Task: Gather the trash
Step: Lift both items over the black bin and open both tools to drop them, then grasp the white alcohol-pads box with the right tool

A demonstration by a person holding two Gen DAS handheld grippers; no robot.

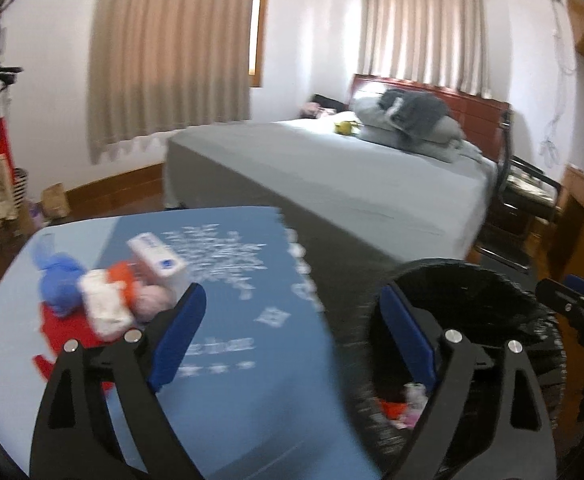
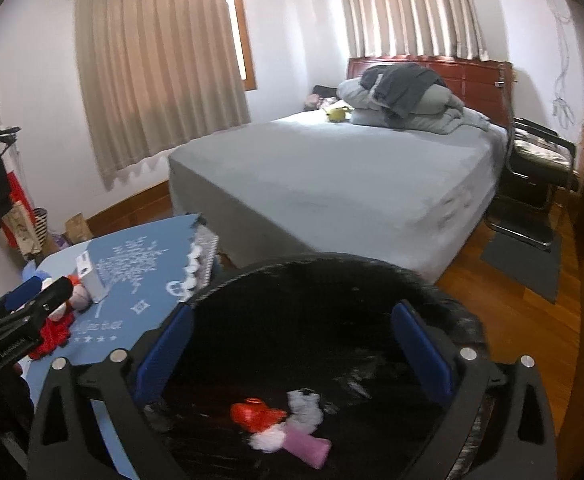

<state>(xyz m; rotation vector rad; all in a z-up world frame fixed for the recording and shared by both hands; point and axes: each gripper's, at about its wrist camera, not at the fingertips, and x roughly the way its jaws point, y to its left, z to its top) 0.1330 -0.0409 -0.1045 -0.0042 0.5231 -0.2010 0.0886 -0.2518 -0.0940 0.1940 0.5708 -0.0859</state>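
A black bin lined with a dark bag stands beside a blue-clothed table. Inside it lie red, white and pink scraps of trash. My right gripper hangs open over the bin's mouth with nothing between its blue pads. On the table a heap of trash remains: a blue wad, red and white wrappers, a pinkish ball and a white box. My left gripper is open and empty, straddling the table edge and the bin, with the heap just left of its left finger.
A grey-sheeted bed with piled bedding fills the room behind. A black chair and a dark mat lie right of it on the wooden floor. Bags and boxes sit by the left wall.
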